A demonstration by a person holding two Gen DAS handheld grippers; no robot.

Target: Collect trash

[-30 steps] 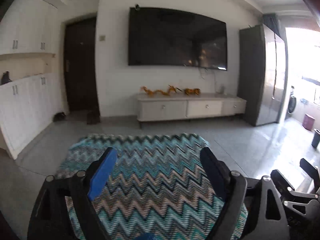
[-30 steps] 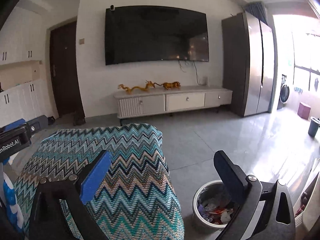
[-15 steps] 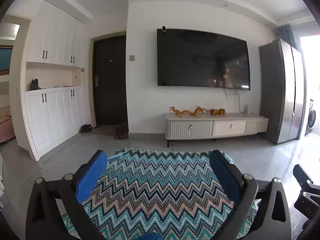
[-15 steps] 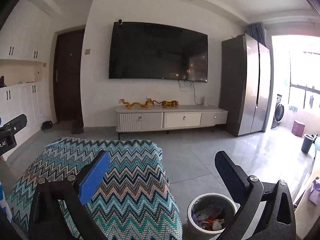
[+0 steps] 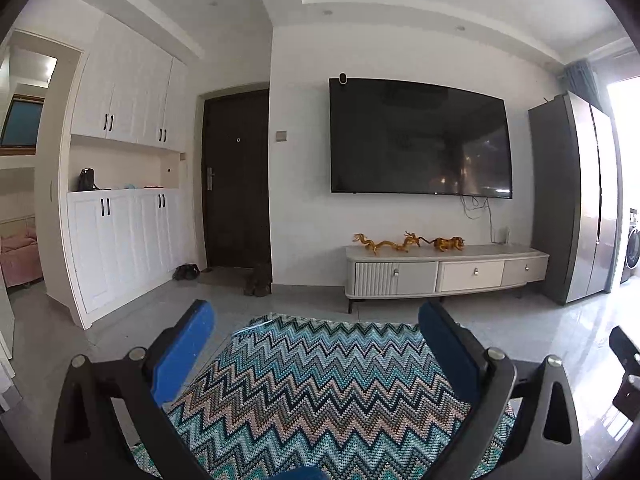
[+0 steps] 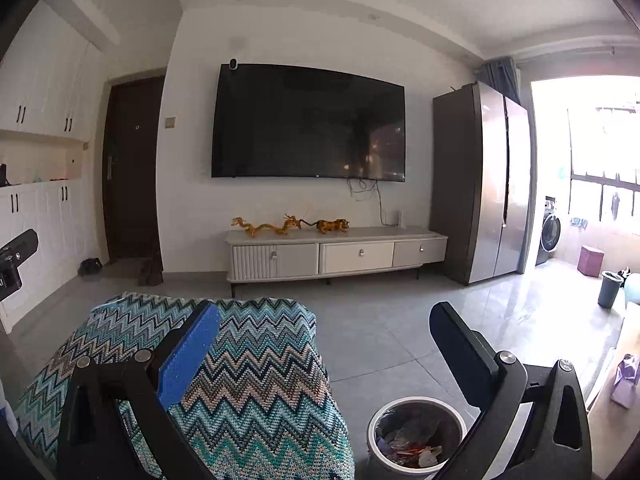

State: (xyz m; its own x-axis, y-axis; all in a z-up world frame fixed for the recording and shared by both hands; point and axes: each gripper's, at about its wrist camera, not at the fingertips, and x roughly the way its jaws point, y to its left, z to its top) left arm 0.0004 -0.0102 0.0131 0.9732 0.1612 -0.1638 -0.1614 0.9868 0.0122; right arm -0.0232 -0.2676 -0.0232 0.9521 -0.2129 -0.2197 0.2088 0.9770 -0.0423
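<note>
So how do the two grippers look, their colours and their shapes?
Both look alike. The left gripper has a black frame with triangular cut-outs and silver pivot bolts, and flat blue pads on its fingers. The right gripper has the same black frame, bolts and textured blue pads. No cables, sleeves or hands show.
</note>
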